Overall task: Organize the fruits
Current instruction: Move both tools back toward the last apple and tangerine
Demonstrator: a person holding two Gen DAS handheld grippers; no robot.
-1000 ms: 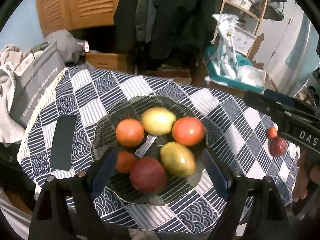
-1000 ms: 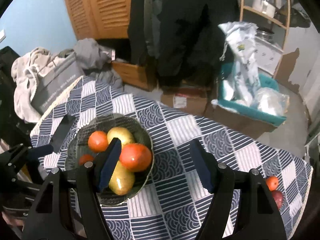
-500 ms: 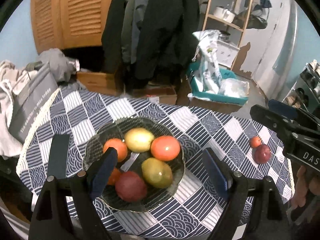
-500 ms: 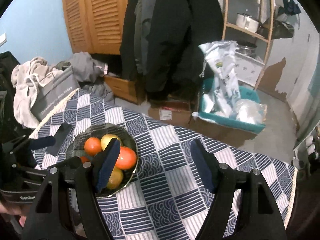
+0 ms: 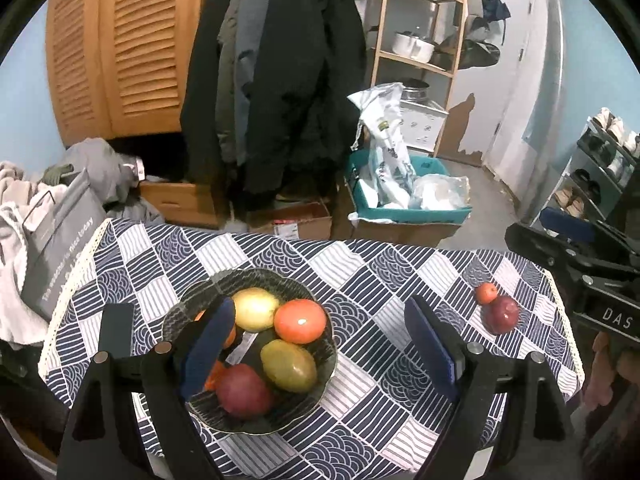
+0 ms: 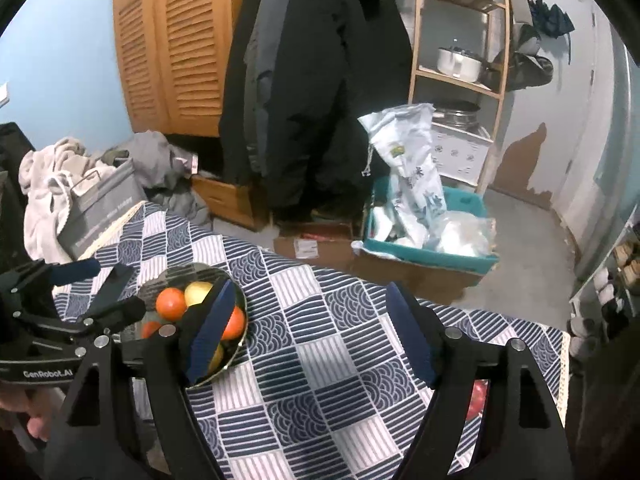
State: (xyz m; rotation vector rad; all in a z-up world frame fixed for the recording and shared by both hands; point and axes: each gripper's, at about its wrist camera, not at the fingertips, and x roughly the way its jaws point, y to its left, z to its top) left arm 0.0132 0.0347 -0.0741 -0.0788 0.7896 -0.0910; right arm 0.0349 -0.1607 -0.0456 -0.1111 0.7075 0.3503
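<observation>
A dark glass bowl (image 5: 320, 394) on the patterned tablecloth holds several fruits: a yellow one (image 5: 255, 308), a red-orange one (image 5: 300, 321), a greenish mango (image 5: 289, 365) and a dark red one (image 5: 243, 390). Near the table's right edge lie a small orange fruit (image 5: 486, 293) and a dark red fruit (image 5: 504, 314). My left gripper (image 5: 318, 354) hangs open above the bowl's right side, nothing between its fingers. My right gripper (image 6: 308, 334) is open over bare cloth right of the bowl (image 6: 236, 356), its jaws opening and empty. A red fruit (image 6: 478, 398) peeks behind its right finger.
A dark phone (image 5: 116, 330) lies left of the bowl. A grey bag (image 5: 60, 252) and clothes sit at the table's left end. Beyond the table stand hanging coats (image 5: 280, 80), cardboard boxes, a teal bin (image 5: 404, 208) and a wooden shelf. A hand (image 5: 608, 372) holds the right gripper.
Both grippers have risen and pulled back, so the bowl looks smaller and more of the room shows. The right gripper's fingers stand wider apart. The fruits have not moved.
</observation>
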